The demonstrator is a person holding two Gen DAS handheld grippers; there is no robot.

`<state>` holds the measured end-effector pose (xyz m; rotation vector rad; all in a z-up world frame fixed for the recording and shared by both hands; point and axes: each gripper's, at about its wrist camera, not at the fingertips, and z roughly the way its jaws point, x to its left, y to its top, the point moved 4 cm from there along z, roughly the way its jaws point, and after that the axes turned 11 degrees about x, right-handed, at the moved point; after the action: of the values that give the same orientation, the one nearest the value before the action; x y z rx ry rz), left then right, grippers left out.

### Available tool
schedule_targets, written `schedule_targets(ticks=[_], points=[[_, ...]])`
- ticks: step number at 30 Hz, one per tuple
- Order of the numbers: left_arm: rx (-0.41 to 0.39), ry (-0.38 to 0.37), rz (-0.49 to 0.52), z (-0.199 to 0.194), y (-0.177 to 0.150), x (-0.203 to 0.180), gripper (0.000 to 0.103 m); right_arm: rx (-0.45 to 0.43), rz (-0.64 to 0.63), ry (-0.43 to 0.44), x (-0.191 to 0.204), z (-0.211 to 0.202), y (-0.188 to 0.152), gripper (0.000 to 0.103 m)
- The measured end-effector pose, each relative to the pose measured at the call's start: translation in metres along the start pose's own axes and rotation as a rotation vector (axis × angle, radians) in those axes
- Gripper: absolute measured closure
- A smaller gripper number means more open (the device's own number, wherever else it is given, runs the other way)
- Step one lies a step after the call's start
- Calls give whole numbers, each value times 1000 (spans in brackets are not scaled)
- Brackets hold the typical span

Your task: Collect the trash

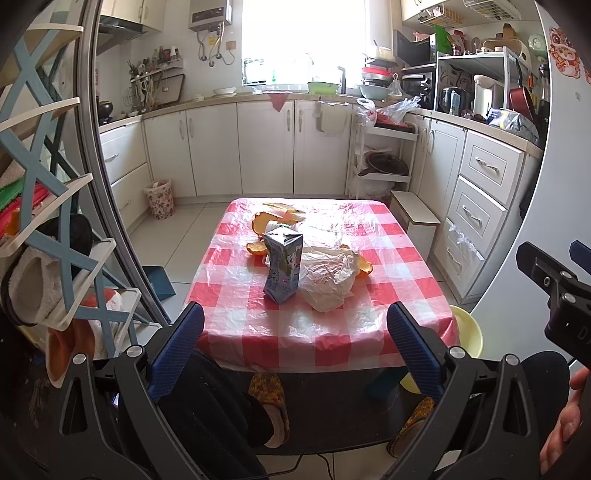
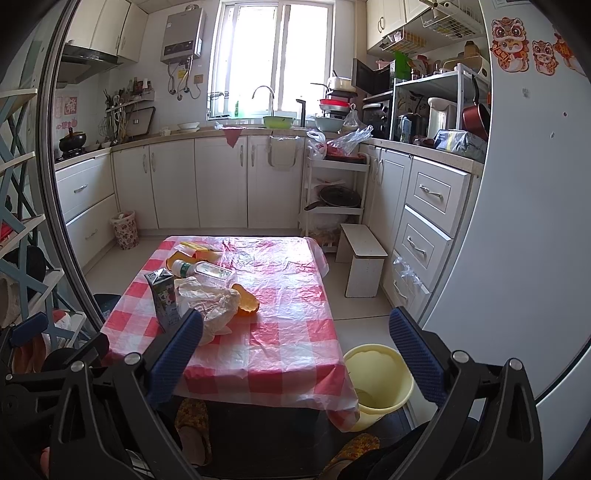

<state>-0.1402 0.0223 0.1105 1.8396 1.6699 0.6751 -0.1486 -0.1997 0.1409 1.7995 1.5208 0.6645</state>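
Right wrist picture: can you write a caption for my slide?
Open right hand-held gripper faces a checkered table holding a milk carton, plastic bottle, crumpled bag and orange peel; yellow bin beside it.

Upright milk carton (image 1: 282,268) beside crumpled plastic bag (image 1: 328,275), orange peels (image 1: 256,249), toppled bottle (image 2: 203,269).

Home kitchen: white cabinets (image 2: 221,181) along far and right walls, sink faucet (image 2: 264,98) under the far window (image 2: 275,55), gas water heater (image 2: 183,33) on the wall, wok (image 2: 72,142) far left, checked-cloth table (image 2: 288,332) near.
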Motion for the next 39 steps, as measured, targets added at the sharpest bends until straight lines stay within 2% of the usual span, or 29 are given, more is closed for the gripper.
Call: schedule_targets(ticks=[19,33,39], points=[[19,7,-9,11,-4,5,8,25,4,23,2,9,-5,6],[21,25,-18,27,14,8,8,52,-8,48,7,29,-2,6],[28,48,-33,48,28,14,8,57,-19,68,10,47,-2,6]])
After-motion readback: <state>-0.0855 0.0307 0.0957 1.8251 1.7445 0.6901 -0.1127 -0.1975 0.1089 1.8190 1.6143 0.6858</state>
